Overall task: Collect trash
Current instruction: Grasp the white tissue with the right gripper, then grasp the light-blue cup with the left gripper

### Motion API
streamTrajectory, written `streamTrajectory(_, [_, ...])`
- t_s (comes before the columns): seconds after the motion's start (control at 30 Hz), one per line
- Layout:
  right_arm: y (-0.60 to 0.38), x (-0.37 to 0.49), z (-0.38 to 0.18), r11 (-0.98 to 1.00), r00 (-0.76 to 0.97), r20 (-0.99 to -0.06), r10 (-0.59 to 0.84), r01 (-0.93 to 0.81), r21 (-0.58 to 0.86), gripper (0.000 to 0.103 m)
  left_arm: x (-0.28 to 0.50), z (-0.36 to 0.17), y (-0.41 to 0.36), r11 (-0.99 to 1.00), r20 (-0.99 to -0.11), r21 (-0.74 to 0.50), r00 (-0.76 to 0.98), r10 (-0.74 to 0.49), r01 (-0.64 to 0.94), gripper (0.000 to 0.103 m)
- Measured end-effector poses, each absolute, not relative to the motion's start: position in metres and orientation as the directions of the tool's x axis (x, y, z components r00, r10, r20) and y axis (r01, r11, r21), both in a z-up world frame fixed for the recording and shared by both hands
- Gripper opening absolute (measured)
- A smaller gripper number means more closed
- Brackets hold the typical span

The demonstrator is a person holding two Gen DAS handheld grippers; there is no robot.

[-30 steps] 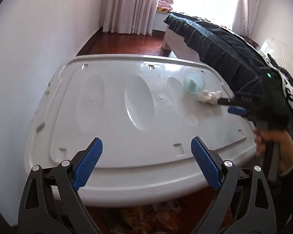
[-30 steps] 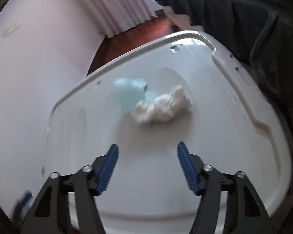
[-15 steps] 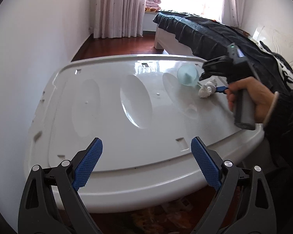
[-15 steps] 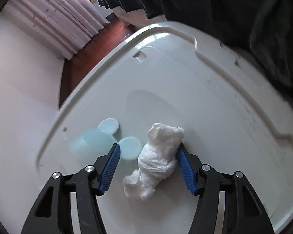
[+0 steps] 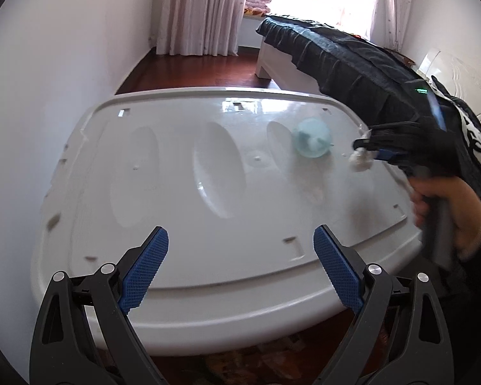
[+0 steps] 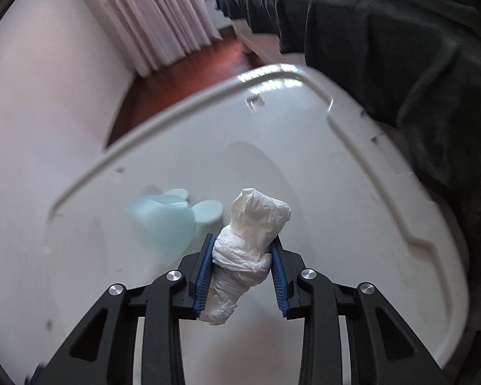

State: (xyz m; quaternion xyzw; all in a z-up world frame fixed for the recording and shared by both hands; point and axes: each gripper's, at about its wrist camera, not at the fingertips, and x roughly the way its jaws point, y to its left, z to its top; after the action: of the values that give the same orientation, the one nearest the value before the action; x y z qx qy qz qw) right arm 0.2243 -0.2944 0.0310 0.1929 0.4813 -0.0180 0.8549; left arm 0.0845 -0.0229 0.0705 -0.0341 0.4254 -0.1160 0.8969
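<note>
Near the far right corner of the glossy white moulded plastic worktop (image 5: 208,192), beside the bed draped in a dark quilted cover (image 5: 352,64), the right gripper (image 6: 243,258) has its fingers clenched on the crumpled white plastic-wrapped wad of trash (image 6: 250,247). The wad's long axis runs along the fingers: its broad rounded end pokes out past the fingertips towards the far edge, and its thinner tail hangs back between the finger arms. The blue pads (image 6: 203,276) press its waist from both sides. In the left wrist view the wad (image 5: 359,160) appears to sit just off the surface, though blur makes that hard to confirm.

Just left of the held wad, a pale blue translucent plastic container (image 6: 163,221) with small round pale blue lids (image 6: 208,211) beside it lies on the worktop, close to but apart from the right fingers.

The left gripper (image 5: 240,266) hovers over the near edge, fingers spread wide and holding nothing, well apart from the trash. The right hand is plainly the nearer one, so carrying the wad off likely falls to it.
</note>
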Motion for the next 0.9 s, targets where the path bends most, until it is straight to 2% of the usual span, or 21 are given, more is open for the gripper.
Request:
streamTrajectory(0.27, [-0.34,0.131,0.073,0.853,0.679,-0.67,0.298,0.125,0.507,0.033,0.143,0.069,-0.09,0.932,-0.736,-0.3,0.572,-0.363,0.205,0.09])
streamTrajectory(0.4, [-0.354,0.115,0.085,0.893,0.713,-0.657,0.247,0.096,0.44,0.034,0.175,0.065,-0.136,0.913,-0.709,-0.337,0.576,-0.407,0.23,0.09])
streamTrajectory(0.6, [-0.366,0.121,0.078,0.876,0.691,-0.665,0.284,0.094,0.472,0.034,0.227,0.039,-0.179,0.93,-0.729,-0.308,0.58,-0.365,0.198,0.09])
streamTrajectory(0.83, [-0.364,0.129,0.088,0.844,0.7,-0.621,0.352,0.049,0.533,0.034,0.269,0.017,-0.193,0.941,-0.734,-0.265,0.588,-0.338,0.211,0.09])
streamTrajectory(0.9, [-0.36,0.131,0.088,0.838,0.695,-0.618,0.368,0.04,0.544,0.034,0.274,0.014,-0.196,0.946,-0.74,-0.233,0.591,-0.322,0.225,0.073])
